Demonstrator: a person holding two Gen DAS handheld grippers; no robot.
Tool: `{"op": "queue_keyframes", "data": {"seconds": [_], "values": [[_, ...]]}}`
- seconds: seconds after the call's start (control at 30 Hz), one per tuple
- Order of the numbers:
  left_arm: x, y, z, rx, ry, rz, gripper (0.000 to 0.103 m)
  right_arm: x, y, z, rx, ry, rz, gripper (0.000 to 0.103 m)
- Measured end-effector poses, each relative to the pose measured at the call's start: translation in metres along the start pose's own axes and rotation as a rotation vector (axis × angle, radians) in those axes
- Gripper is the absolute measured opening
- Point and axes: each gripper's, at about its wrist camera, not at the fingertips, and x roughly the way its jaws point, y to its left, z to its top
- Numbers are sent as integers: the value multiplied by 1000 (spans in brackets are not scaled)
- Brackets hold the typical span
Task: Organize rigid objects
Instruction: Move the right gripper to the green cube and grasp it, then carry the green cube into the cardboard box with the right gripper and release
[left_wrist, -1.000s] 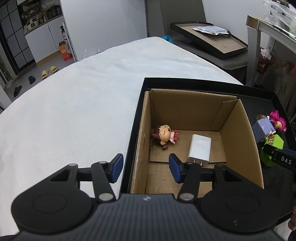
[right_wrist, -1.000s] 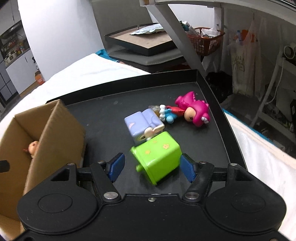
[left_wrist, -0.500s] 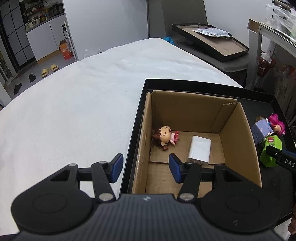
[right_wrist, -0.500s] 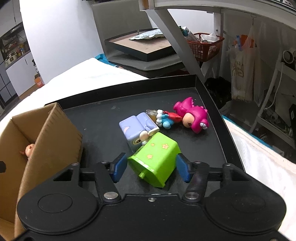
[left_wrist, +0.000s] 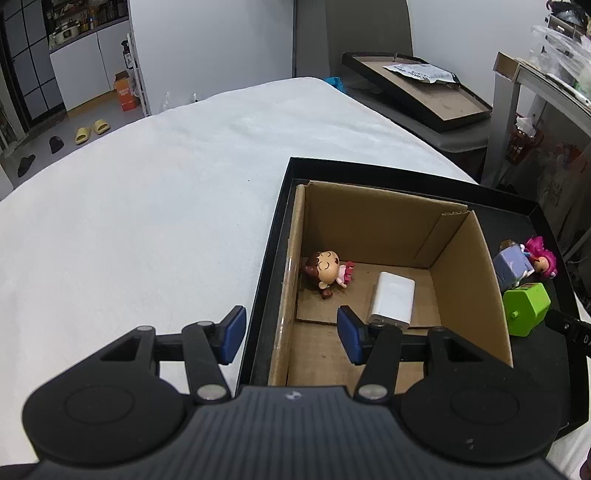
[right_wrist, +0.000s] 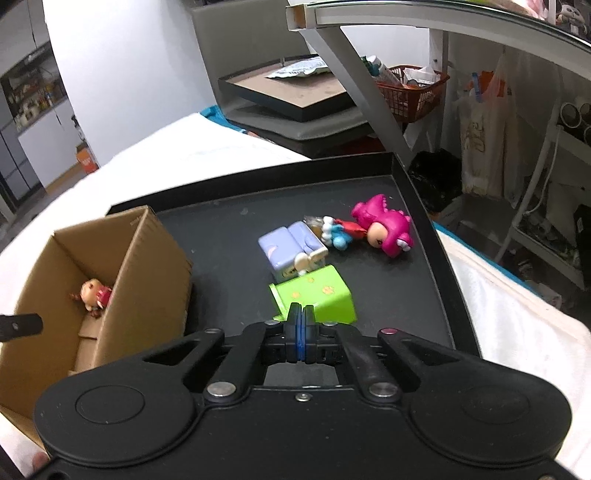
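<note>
With the right gripper (right_wrist: 300, 334) jaws pressed together, seemingly pinching a thin edge of the green toy block (right_wrist: 314, 295) on the black tray (right_wrist: 229, 221), lift slowly toward the cardboard box (left_wrist: 469, 280), left gripper (left_wrist: 288, 334) jaws apart.

yellow slippers (left_wrist: 91, 130), red basket (right_wrist: 413, 92)

One cardboard box (left_wrist: 388, 225) stands in one black tray (right_wrist: 424, 206). Two items lie inside the box: one brown-haired doll figurine (left_wrist: 328, 273) and one white charger block (left_wrist: 393, 301). Three toys lie on the tray floor outside the box: one green block toy (right_wrist: 319, 295), one lilac block toy (right_wrist: 290, 247), and one pink-hooded figurine (right_wrist: 384, 229). Toy figurines total two; block toys total two.
</note>
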Motion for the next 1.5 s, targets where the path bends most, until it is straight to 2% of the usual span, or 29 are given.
{"op": "queue_keyframes", "data": {"seconds": [0.07, 0.13, 0.17, 0.2, 0.27, 0.47, 0.57, 0.87, 0.93, 0.97, 1.1, 1.5], "values": [[-1, 1, -1, 3, -3, -1, 53, -3, -2, -1, 20, -7, 15, 0], [-1, 3, -2, 2, -3, -2, 53, -7, -5, -2, 44, -10, 21, 5], [-1, 4, -2, 0, -3, -4, 53, -9, -7, -2, 50, -17, 24, 11], [-2, 5, -2, -2, -5, -7, 53, -9, -7, -3, 54, -19, 22, 29], [-1, 6, -2, -5, -6, -9, 53, -9, -8, -5, 67, -30, 6, 52], [3, 6, 0, -15, 4, -23, 53, 3, -4, -4, 41, -25, -14, 65], [4, 7, 0, -20, 8, -27, 53, 14, 1, -1, 1, -28, -24, 77], [8, 3, 1, -18, 20, -13, 53, 50, 7, 2, -40, 2, -44, 77], [8, 2, 1, -19, 21, -10, 53, 53, 4, 2, -35, 2, -39, 71], [8, 1, 2, -18, 20, -7, 53, 54, 3, 1, -32, 3, -33, 60], [9, -1, 1, -14, 20, 4, 53, 48, 1, 0, -29, -15, -34, 54], [4, -2, 0, -4, 8, 11, 53, 13, 6, 10, -35, -56, -34, 54]]}}
